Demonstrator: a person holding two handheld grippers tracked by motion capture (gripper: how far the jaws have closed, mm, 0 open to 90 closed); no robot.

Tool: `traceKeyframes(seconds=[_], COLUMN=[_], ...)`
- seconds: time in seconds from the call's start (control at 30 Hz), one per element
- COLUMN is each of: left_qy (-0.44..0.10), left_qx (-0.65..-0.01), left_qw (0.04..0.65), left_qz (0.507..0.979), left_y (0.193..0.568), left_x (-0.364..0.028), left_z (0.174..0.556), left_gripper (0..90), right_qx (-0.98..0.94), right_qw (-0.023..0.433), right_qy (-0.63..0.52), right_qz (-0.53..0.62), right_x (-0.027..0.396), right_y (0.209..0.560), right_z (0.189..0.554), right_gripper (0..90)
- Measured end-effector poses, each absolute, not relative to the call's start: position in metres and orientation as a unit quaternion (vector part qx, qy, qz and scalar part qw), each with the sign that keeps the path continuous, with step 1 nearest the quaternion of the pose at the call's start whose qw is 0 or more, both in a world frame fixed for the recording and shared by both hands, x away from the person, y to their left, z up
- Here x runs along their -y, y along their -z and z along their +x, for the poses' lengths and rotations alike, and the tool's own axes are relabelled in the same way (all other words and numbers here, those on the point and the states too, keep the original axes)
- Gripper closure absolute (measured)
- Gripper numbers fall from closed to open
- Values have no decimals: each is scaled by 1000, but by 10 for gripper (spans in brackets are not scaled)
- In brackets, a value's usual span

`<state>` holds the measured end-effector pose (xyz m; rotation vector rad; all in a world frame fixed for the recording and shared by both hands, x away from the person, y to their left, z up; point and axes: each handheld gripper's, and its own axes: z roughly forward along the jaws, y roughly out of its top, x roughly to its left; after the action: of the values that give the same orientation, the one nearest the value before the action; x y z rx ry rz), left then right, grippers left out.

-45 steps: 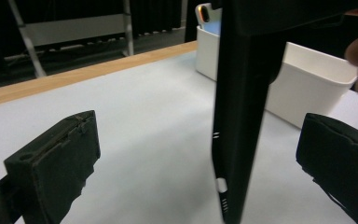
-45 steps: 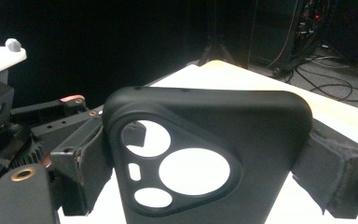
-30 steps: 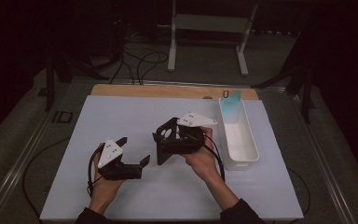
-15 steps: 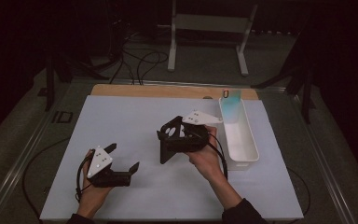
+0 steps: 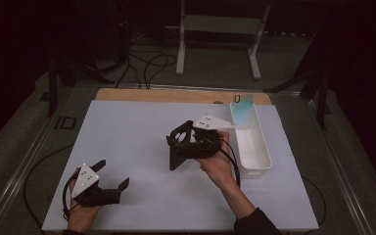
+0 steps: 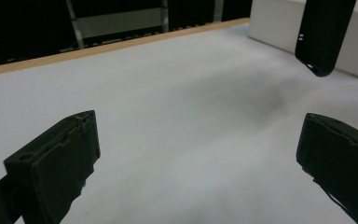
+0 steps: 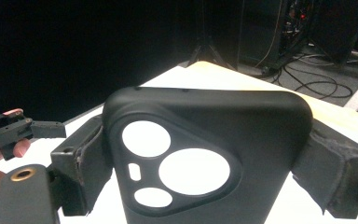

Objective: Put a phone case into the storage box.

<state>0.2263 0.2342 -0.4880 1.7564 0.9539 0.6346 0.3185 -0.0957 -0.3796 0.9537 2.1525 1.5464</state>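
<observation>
The right tool (image 5: pixel 182 147) grips a black soft phone case with round camera holes (image 5: pixel 180 147). In the high view the case hangs in the air above the middle of the white flat surface (image 5: pixel 137 127), tilted, with its lower end pointing down toward the surface. It does not seem to touch the surface. In the right gripper view the phone case (image 7: pixel 200 163) sits between the two black jaws, one pressed on each side edge. Its back faces the camera, with three round holes and one small slot.

The left tool (image 5: pixel 111 176) is low at the near left corner of the surface, well apart from the case. Its jaws stand wide apart with nothing between them. In the left gripper view the left tool (image 6: pixel 198 154) looks over bare white surface (image 6: pixel 168 107), and the end of the black case (image 6: pixel 324 37) hangs at the top right, far from these jaws.

A long white plastic tray (image 5: pixel 262 156) lies on the right side of the surface, just beside the hand that holds the right tool. A pale blue-green thing (image 5: pixel 243 110) stands at the far end of the tray; it is too small to tell what it is. A strip of brown wood (image 5: pixel 152 95) runs along the far edge of the surface.
</observation>
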Motion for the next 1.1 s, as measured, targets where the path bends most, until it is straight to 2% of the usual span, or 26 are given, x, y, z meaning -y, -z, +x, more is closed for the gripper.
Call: traceKeyframes(seconds=[0.37,1.1], left_qy=[-268,-271], left_qx=[-400,-410], left_qw=[493,488], left_qz=[725,722], left_y=[491,492], left_x=[-235,-235], left_z=[227,227], left_gripper=[2,2], right_qx=[-747,-716], right_qw=[180,253], right_qy=[-541,-527], right_qz=[342,380], right_x=[108,163], right_y=[367,332], right_z=[323,353], right_gripper=[133,135])
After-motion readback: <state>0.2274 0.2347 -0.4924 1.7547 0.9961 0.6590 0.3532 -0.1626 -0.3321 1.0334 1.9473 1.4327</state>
